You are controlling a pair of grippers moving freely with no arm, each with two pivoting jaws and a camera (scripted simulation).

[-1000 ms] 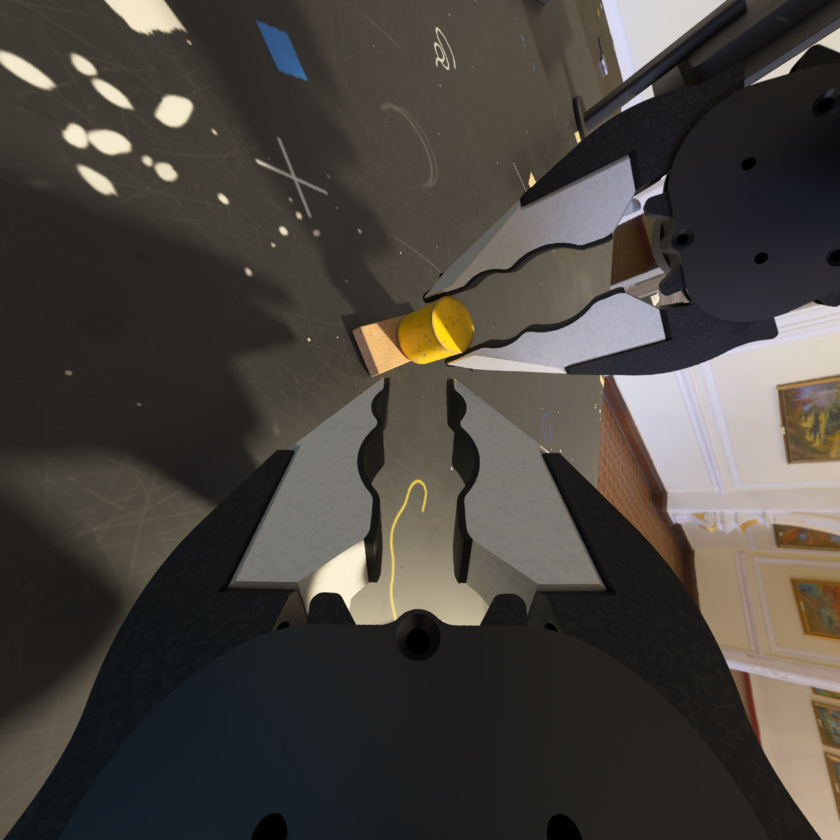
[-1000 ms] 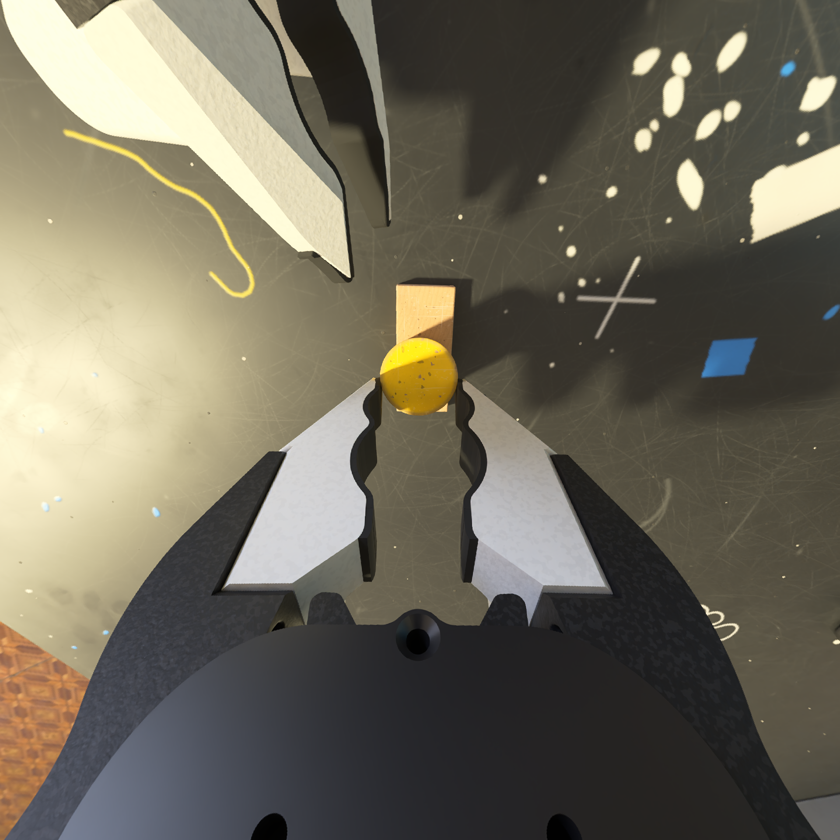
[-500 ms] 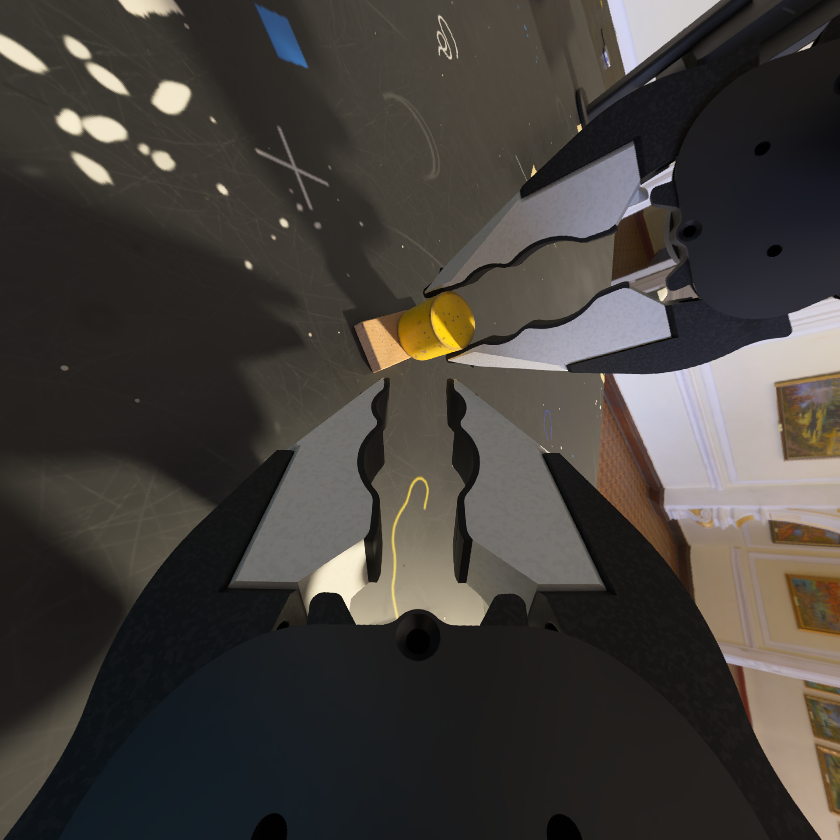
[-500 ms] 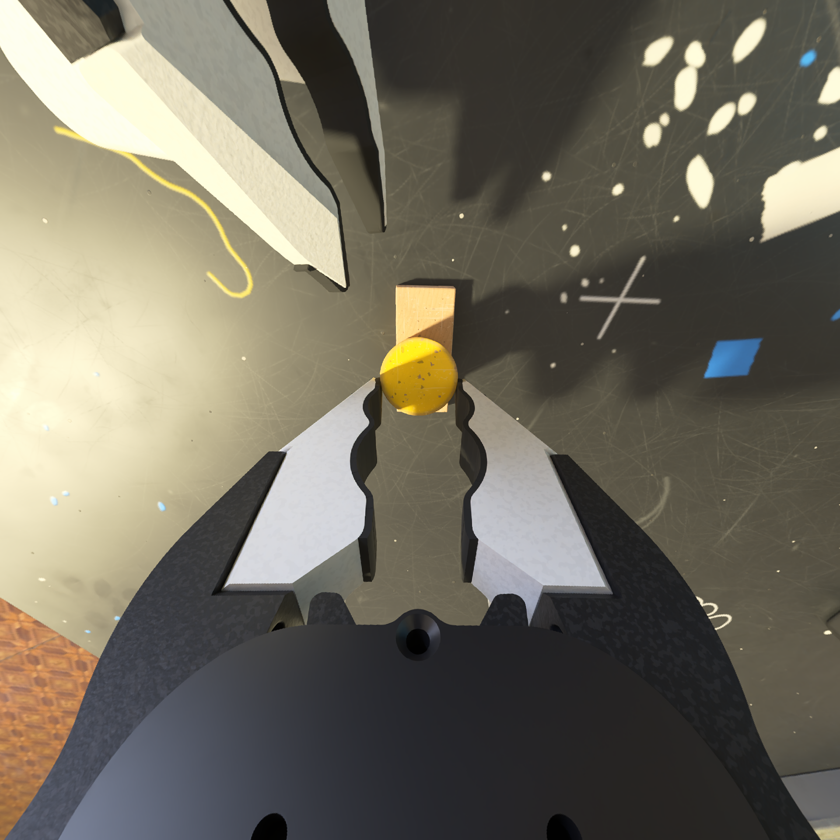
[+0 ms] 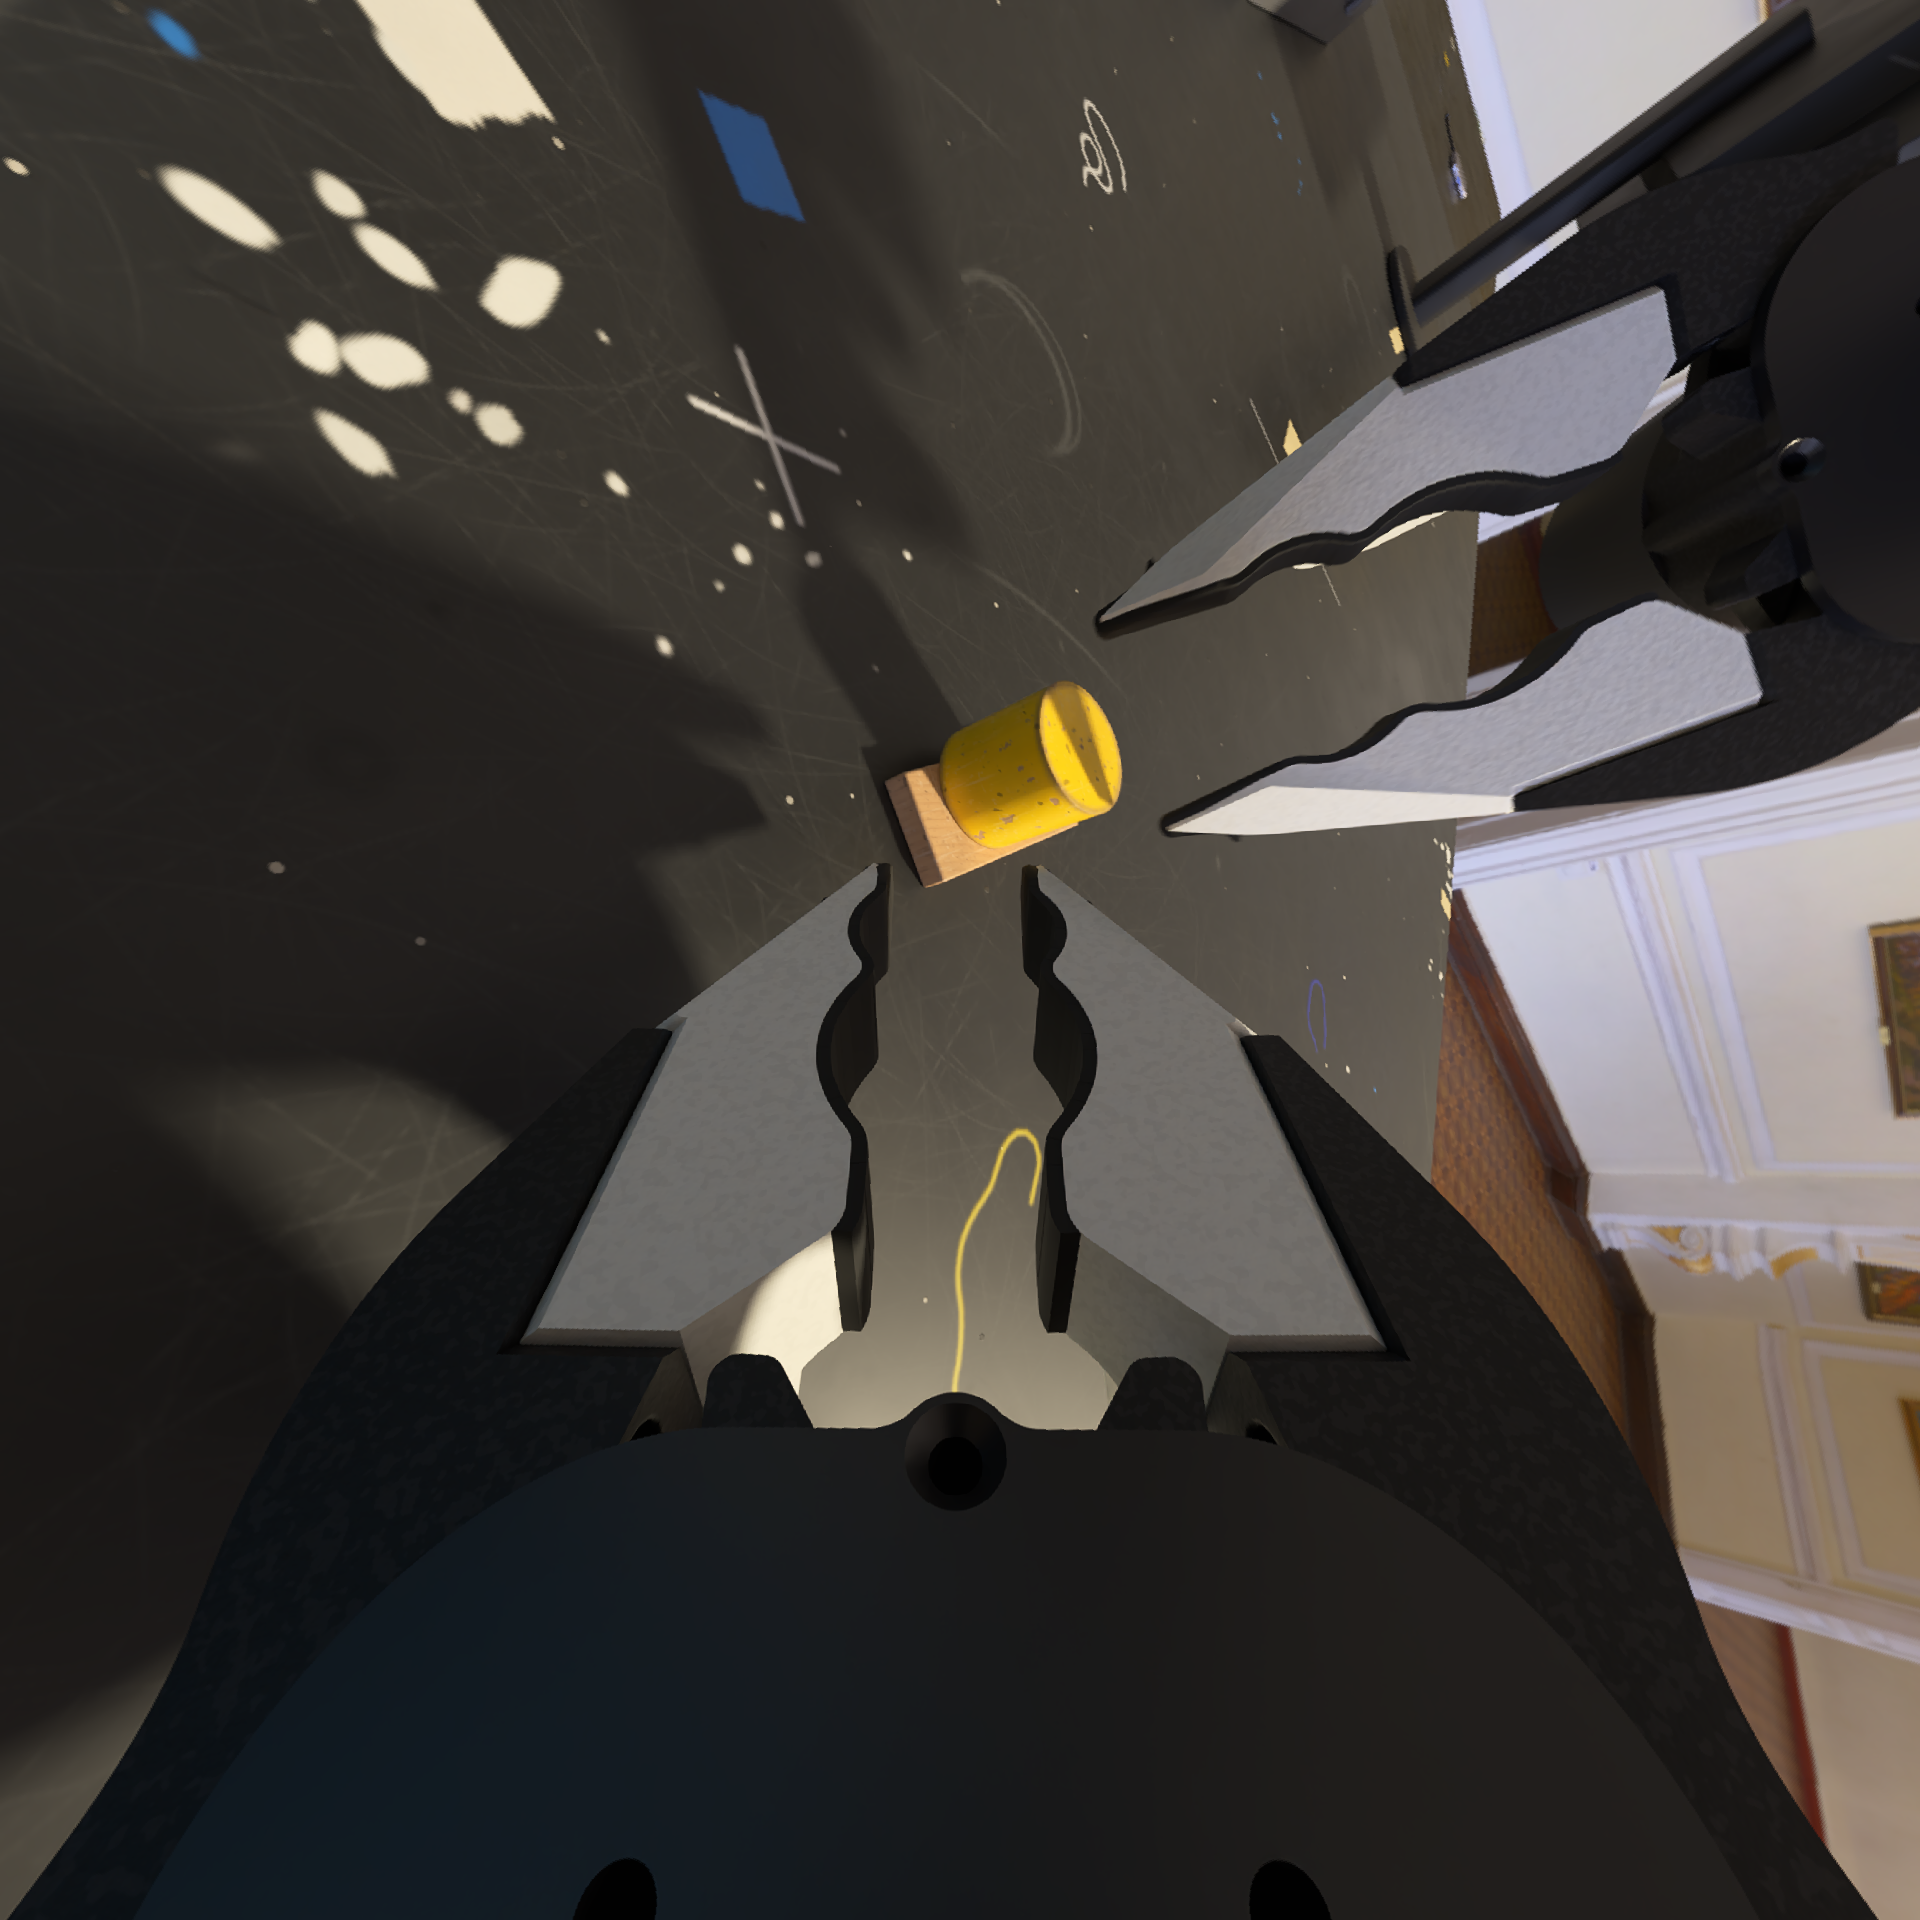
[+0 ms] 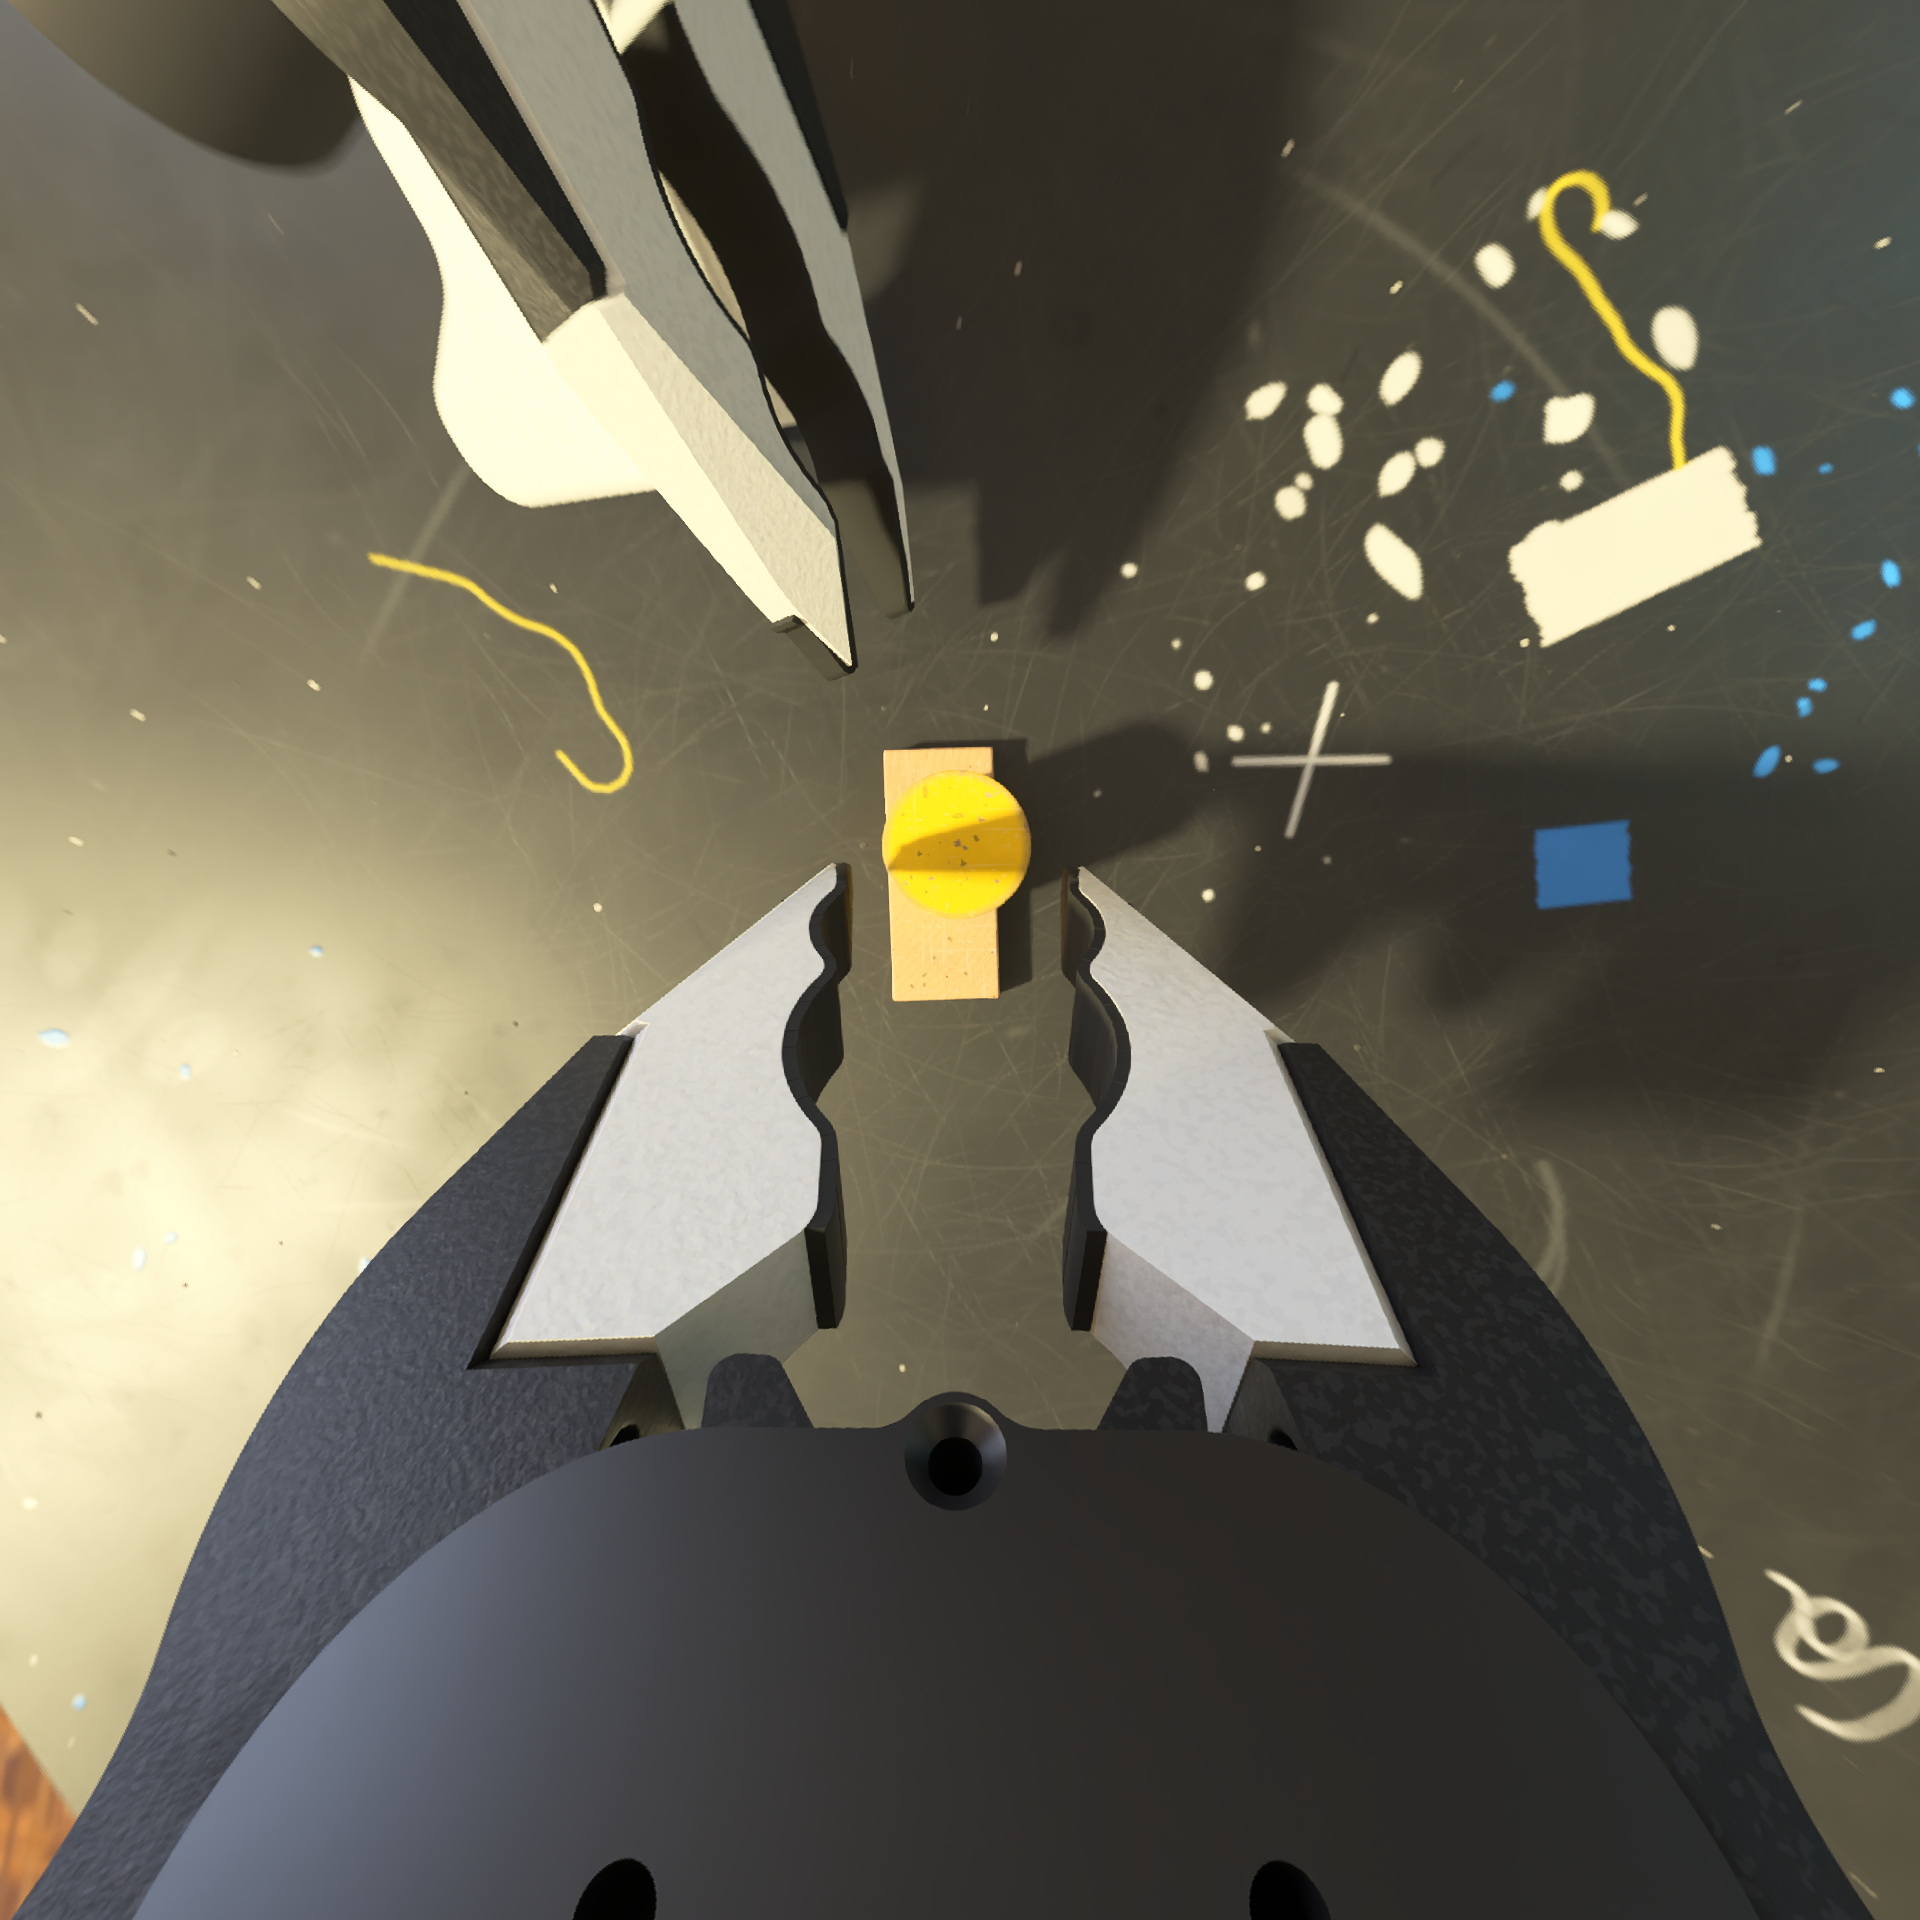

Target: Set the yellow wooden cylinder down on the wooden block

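Observation:
The yellow wooden cylinder (image 6: 956, 844) stands upright on the small wooden block (image 6: 943, 956), which lies flat on the dark tabletop (image 6: 1351, 1039). My right gripper (image 6: 958, 878) hangs above them, open and empty, its fingertips clear of the cylinder. In the left wrist view the cylinder (image 5: 1029, 769) rests on the block (image 5: 925, 831), with the right gripper (image 5: 1132, 727) a short way off it. My left gripper (image 5: 956, 878) is open and empty, its tips just short of the block. It also shows in the right wrist view (image 6: 868, 634).
The tabletop is scratched and carries paint marks: a blue square (image 6: 1582, 862), a white cross (image 6: 1311, 761) and yellow squiggles (image 6: 582, 707). The table's edge (image 5: 1455, 727) runs near the right gripper, with a wall and framed pictures beyond.
My right gripper has opened, let go of the cylinder and drawn back from it. The cylinder stays on the block. My left gripper has backed off slightly.

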